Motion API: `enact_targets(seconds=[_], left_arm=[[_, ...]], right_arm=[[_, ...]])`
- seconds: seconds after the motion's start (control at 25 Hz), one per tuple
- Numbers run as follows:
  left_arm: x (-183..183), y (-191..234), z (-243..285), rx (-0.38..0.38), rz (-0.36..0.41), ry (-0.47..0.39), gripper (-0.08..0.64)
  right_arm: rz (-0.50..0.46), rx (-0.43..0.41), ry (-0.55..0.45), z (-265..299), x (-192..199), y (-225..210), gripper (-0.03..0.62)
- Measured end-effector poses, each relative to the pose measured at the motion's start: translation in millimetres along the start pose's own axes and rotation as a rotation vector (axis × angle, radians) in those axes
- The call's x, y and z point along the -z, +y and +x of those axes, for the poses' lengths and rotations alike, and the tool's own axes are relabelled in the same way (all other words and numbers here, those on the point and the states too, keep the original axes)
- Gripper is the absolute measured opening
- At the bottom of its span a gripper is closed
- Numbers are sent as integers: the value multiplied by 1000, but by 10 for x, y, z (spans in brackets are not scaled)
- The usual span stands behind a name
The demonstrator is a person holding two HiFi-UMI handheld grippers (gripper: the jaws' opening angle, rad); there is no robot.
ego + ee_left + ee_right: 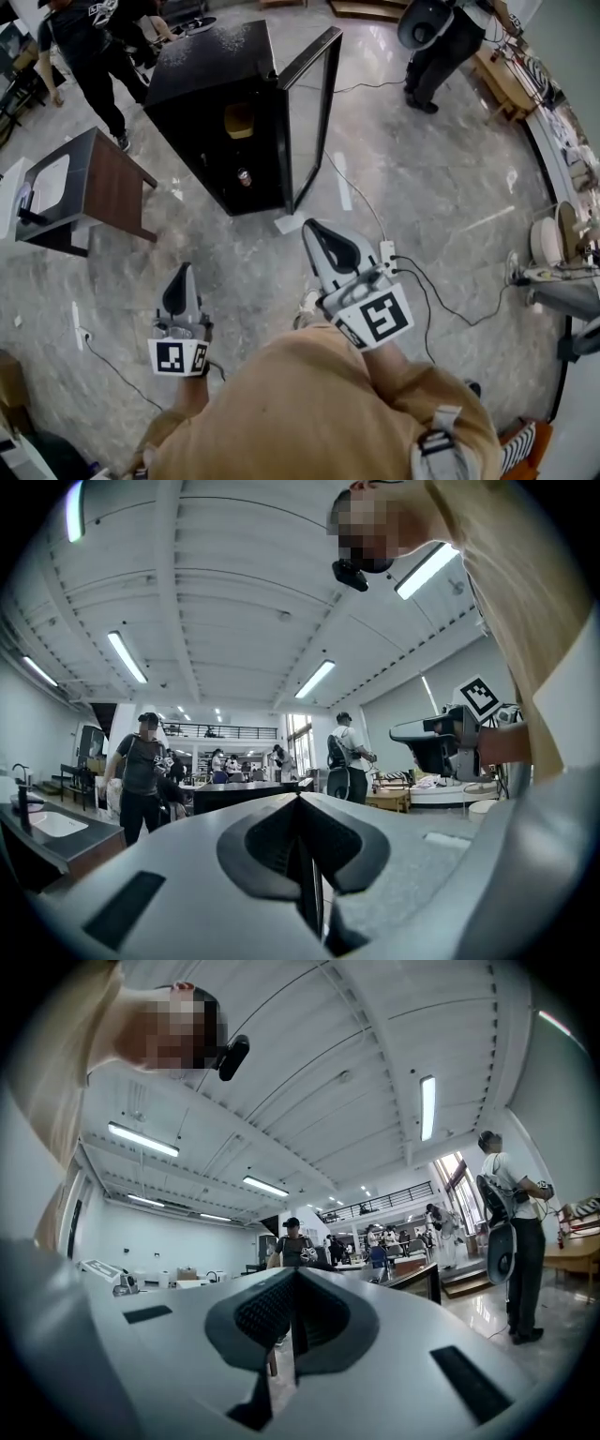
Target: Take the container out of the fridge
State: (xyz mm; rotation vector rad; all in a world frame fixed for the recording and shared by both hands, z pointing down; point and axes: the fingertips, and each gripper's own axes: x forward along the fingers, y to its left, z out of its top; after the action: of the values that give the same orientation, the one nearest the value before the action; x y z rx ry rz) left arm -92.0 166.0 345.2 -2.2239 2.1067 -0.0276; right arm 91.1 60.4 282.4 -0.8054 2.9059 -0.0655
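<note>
A black mini fridge point(211, 89) stands on the marble floor with its glass door point(311, 103) swung open to the right. Inside, a yellow container point(238, 120) sits on the upper shelf and a small can point(244, 176) stands lower down. My left gripper point(184, 268) is shut and empty, well short of the fridge and pointing toward it. My right gripper point(313, 225) is also shut and empty, a little nearer the door's foot. In the left gripper view the jaws point(299, 801) meet in front of the fridge top point(234, 794). In the right gripper view the jaws point(293, 1275) are together too.
A dark wooden stand with a white basin point(80, 183) is left of the fridge. A person point(94, 47) stands behind it, another point(436, 42) at the back right. Cables and a white power strip point(387, 253) lie on the floor by my right gripper.
</note>
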Motion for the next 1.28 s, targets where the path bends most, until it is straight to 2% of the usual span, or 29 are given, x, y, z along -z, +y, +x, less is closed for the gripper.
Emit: enact_targets(seconds=[0.24, 0.52, 0.8, 0.96, 1.28], left_arm=[[-82, -51, 487, -48, 2, -11, 3], [-95, -141, 917, -93, 18, 17, 3], [-2, -74, 1012, -108, 35, 33, 3], [101, 9, 1050, -116, 20, 49, 3], [294, 502, 1482, -72, 6, 28, 3]], right_arm=[[11, -46, -12, 237, -82, -478, 0], [50, -89, -26, 442, -57, -964, 0], [78, -110, -14, 606, 113, -1050, 0], [77, -119, -7, 736, 141, -1050, 0], [37, -52, 3, 1170, 167, -1165, 0]])
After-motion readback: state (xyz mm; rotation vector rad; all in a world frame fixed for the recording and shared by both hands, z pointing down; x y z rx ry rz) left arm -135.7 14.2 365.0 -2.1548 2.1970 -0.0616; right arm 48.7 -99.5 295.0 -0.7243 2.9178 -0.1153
